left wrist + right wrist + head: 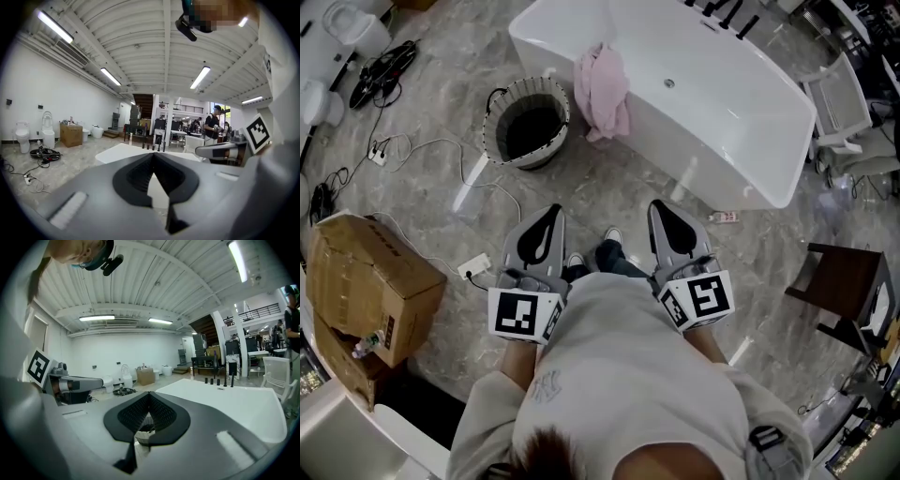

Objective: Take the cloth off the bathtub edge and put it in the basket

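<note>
A pink cloth hangs over the near rim of the white bathtub. Left of the tub, a round ribbed basket with a dark inside stands on the floor. My left gripper and right gripper are side by side in front of my chest, pointing toward the tub, well short of the cloth. Both have their jaws shut with nothing between them. In the left gripper view the shut gripper points across the bathtub. In the right gripper view the shut gripper points along the bathtub.
A cardboard box stands at the left, with a power strip and white cable on the marble floor nearby. A dark wooden stool is at the right, a white chair beyond the tub. Black cables lie far left.
</note>
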A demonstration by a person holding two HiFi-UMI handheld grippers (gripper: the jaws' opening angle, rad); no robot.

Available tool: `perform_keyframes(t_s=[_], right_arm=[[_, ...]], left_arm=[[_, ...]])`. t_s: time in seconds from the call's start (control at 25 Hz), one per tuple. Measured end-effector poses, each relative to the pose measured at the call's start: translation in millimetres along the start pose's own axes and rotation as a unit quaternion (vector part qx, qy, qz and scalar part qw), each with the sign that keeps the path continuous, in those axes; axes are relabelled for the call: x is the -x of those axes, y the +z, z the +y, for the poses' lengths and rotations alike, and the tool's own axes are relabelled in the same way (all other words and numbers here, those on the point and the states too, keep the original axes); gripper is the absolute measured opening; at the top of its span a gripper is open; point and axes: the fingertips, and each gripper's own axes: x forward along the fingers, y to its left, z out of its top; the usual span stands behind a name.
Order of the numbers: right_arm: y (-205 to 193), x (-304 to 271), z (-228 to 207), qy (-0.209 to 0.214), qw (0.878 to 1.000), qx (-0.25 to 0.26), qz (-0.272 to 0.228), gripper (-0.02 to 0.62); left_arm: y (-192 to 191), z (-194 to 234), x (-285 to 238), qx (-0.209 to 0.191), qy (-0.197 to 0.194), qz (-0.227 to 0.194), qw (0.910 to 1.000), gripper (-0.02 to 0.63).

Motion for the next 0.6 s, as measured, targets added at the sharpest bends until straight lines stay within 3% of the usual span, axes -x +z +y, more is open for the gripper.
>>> perform_keyframes(t_s=[0.4,0.6], right_arm=[[-1,-13,-50,0.016,1.000,-0.002,0.000,-0.001],[-3,-8,-66,0.009,1.000,-0.002,0.002,-0.001]], left_arm=[[3,5,-29,0.031,0.060,-0.020,0.9975,0.049],[10,-2,-40,0.034,0.066,-0.029,0.9968,0.049]])
